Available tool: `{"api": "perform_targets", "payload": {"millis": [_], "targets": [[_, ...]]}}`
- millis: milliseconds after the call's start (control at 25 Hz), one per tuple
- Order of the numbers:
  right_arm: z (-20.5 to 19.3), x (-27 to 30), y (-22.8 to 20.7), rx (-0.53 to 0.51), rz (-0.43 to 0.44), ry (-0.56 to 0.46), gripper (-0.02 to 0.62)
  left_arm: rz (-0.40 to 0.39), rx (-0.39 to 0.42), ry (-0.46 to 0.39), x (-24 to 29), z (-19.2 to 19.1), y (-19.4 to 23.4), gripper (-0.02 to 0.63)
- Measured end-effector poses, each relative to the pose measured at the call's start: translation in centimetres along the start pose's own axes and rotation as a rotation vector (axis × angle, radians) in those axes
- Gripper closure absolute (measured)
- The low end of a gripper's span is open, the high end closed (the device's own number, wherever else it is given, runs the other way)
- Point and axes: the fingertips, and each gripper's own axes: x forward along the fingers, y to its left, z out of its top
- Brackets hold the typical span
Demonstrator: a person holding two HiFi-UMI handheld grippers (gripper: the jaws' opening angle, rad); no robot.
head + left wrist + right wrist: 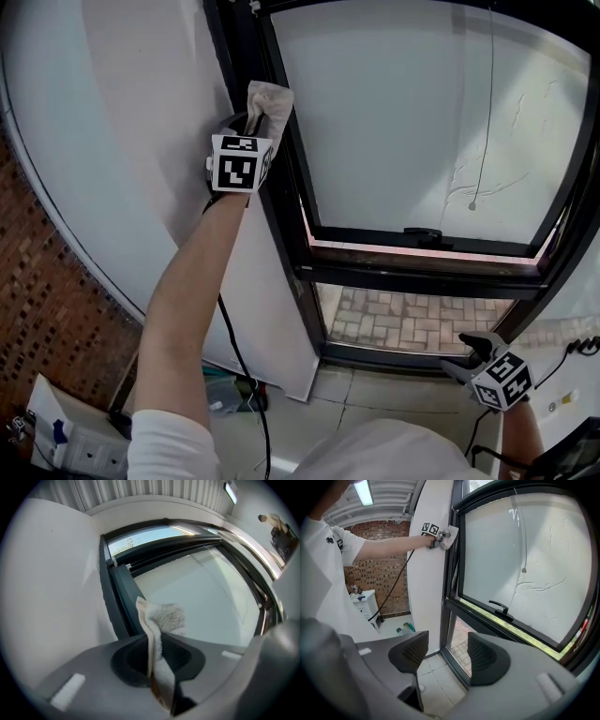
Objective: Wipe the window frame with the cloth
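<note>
Right gripper [443,656] down low, jaws wide apart, nothing between them. Up high, left gripper [157,660] is clamped on the cloth [165,618], at the window frame's [284,197] left upright near its top corner. Soft, light, floppy stuff, likely best gripped by a bunched fold.

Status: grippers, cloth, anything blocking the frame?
Left gripper shut on cloth, cloth up at window frame left upright. Right gripper open, empty, held low. Nothing seen blocking.
</note>
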Motion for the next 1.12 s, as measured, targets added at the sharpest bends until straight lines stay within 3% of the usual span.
{"api": "perform_targets", "payload": {"millis": [280,760,920,1120], "targets": [[-0.2,-0.1,0.6,0.002,-0.001,0.005,0.331,-0.001,-0.073,0.024,-0.9,-5.2,-2.3,0.526],[-0.7,-0.3,1.0,0.016,0.003,0.029,0.331,0.023,-0.092,0.066,-2.2,-15.7,-7.4,0.532],[-1.0,-0.2,1.3,0.019,0.009,0.039,0.331,0.04,-0.139,0.105,-2.8,-19.6,-9.1,0.535],[-1.4,-0.3,1.4,0.024,0.012,0.058,0.331,0.055,-0.137,0.166,-3.6,-24.4,-11.3,0.538]]}}
